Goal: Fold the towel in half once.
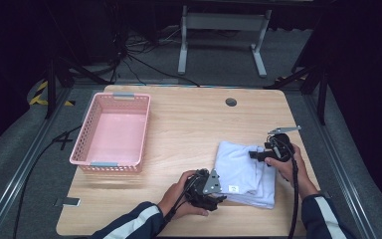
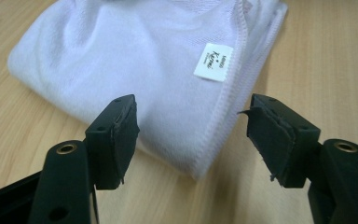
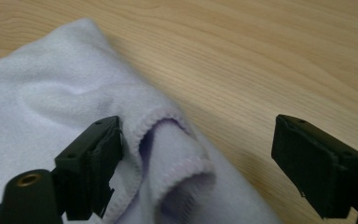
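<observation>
A folded pale lilac-white towel (image 1: 243,172) lies on the wooden table (image 1: 189,124) at the right front. In the left gripper view its near corner (image 2: 200,158) with a small white label (image 2: 213,61) sits between the spread jaws of my left gripper (image 2: 193,140), which stands open. In the high view that left gripper (image 1: 219,196) is at the towel's front left corner. My right gripper (image 3: 198,163) is open too, its jaws astride a looped hem fold (image 3: 182,154) of the towel. From above, the right gripper (image 1: 257,155) rests over the towel's far right edge.
A pink plastic basket (image 1: 94,144) stands on the left part of the table, with nothing in it. A round grey cable port (image 1: 231,102) sits near the table's far edge. Bare wood lies between basket and towel. Cables and a desk frame are on the floor behind.
</observation>
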Demonstrator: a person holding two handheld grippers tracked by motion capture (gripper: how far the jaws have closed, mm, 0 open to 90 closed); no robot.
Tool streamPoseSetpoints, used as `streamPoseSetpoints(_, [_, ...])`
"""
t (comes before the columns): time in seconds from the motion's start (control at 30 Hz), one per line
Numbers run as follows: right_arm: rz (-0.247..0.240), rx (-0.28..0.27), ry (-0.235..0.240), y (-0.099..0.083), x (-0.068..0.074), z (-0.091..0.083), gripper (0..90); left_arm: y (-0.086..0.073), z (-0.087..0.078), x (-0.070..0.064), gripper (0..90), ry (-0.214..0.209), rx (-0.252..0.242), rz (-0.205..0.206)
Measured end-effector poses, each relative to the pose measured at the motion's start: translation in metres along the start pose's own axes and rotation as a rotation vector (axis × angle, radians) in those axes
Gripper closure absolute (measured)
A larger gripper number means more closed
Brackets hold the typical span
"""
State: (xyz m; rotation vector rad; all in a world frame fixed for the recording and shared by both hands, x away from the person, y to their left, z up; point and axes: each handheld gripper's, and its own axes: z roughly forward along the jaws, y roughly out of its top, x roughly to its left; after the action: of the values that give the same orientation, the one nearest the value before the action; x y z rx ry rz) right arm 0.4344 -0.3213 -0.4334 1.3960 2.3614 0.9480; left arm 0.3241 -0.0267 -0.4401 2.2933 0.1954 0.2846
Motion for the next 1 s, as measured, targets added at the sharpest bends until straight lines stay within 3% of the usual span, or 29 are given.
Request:
streamPoseSetpoints(0.1, [-0.016, 0.018, 0.010, 0.001, 0.001, 0.009, 19.2, 0.004, 0.011, 0.003, 35.7, -0.021, 0.024, 0.009])
streamPoseSetpoints(0.13, [-0.018, 0.022, 0.022, 0.002, 0.000, 0.010, 25.1, 0.004, 0.014, 0.003, 38.4, -0.017, 0.034, 0.008])
streamPoseSetpoints(0.17, [-0.023, 0.027, 0.051, 0.002, 0.000, 0.011, 33.5, 0.004, 0.015, 0.004, 46.5, -0.011, 0.049, 0.018])
streamPoseSetpoints(0.27, [-0.053, 0.007, 0.104, 0.006, 0.005, 0.011, 58.4, 0.002, 0.014, 0.010, 53.2, -0.025, 0.039, -0.016])
streamPoseSetpoints(0.37, [-0.105, 0.000, 0.089, 0.010, 0.015, 0.007, 73.1, 0.001, 0.010, 0.013, 62.3, -0.021, 0.040, 0.000])
streamPoseSetpoints(0.5, [-0.130, -0.026, 0.084, 0.015, 0.020, -0.007, 76.4, 0.002, 0.004, 0.014, 72.9, -0.004, 0.026, -0.004])
streamPoseSetpoints(0.53, [-0.130, -0.026, 0.084, 0.015, 0.020, -0.007, 76.4, 0.003, 0.001, 0.014, 72.9, -0.003, 0.019, -0.009])
streamPoseSetpoints(0.6, [-0.117, -0.061, 0.114, 0.021, 0.025, -0.026, 76.8, 0.006, -0.004, 0.015, 75.3, 0.002, 0.003, 0.000])
streamPoseSetpoints(0.7, [-0.090, -0.075, 0.119, 0.025, 0.025, -0.042, 74.6, 0.011, -0.009, 0.012, 73.3, 0.013, -0.003, 0.005])
streamPoseSetpoints(0.73, [-0.090, -0.075, 0.119, 0.025, 0.025, -0.042, 74.6, 0.013, -0.010, 0.011, 73.3, 0.019, 0.009, 0.035])
streamPoseSetpoints(0.8, [-0.077, -0.059, 0.096, 0.025, 0.025, -0.048, 72.1, 0.014, -0.008, 0.008, 71.0, 0.022, 0.018, 0.035])
streamPoseSetpoints(0.83, [-0.065, -0.055, 0.060, 0.025, 0.025, -0.050, 71.3, 0.014, -0.006, 0.009, 69.1, 0.014, 0.018, 0.044])
streamPoseSetpoints(0.87, [-0.064, -0.046, 0.042, 0.024, 0.025, -0.049, 71.7, 0.013, -0.004, 0.008, 72.6, -0.001, 0.017, 0.034])
streamPoseSetpoints(1.0, [-0.056, -0.003, 0.026, 0.021, 0.017, -0.037, 71.4, 0.011, 0.002, 0.009, 75.5, -0.016, 0.027, 0.035])
